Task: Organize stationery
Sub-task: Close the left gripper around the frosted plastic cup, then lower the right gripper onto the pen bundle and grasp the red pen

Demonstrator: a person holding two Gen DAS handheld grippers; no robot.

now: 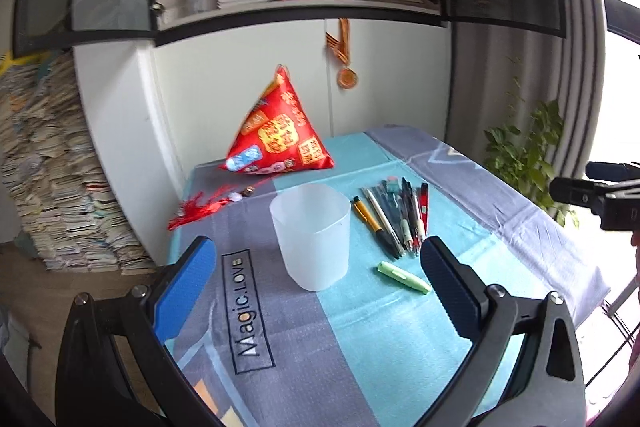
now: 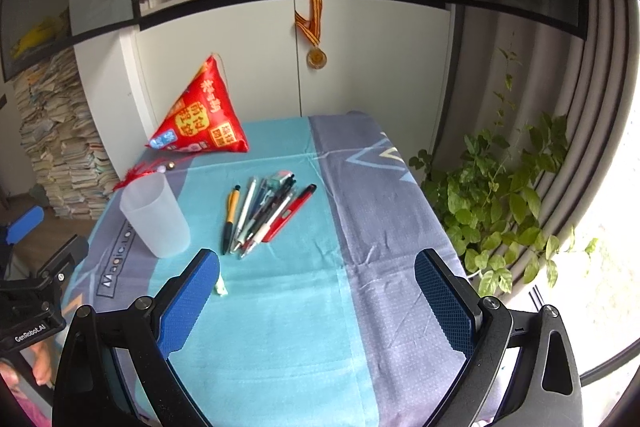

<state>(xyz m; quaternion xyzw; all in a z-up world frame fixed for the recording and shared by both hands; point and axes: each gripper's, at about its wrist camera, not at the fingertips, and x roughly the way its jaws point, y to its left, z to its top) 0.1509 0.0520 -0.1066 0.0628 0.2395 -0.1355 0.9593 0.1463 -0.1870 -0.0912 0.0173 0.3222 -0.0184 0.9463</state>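
Observation:
A translucent white cup (image 1: 311,235) stands upright and empty on the table; it also shows in the right wrist view (image 2: 154,215). Right of it lies a bunch of pens (image 1: 396,217), seen too in the right wrist view (image 2: 264,213). A light green pen (image 1: 403,277) lies apart, in front of the bunch; in the right wrist view only its tip (image 2: 221,286) shows beside my left finger. My left gripper (image 1: 318,281) is open and empty, above the table in front of the cup. My right gripper (image 2: 318,291) is open and empty, in front of the pens.
A red pyramid-shaped bag (image 1: 278,131) with a red tassel (image 1: 200,209) stands at the table's back left. A white cabinet with a hanging medal (image 1: 346,77) is behind the table. A leafy plant (image 2: 500,203) stands off the table's right edge. Paper stacks (image 1: 48,179) are at left.

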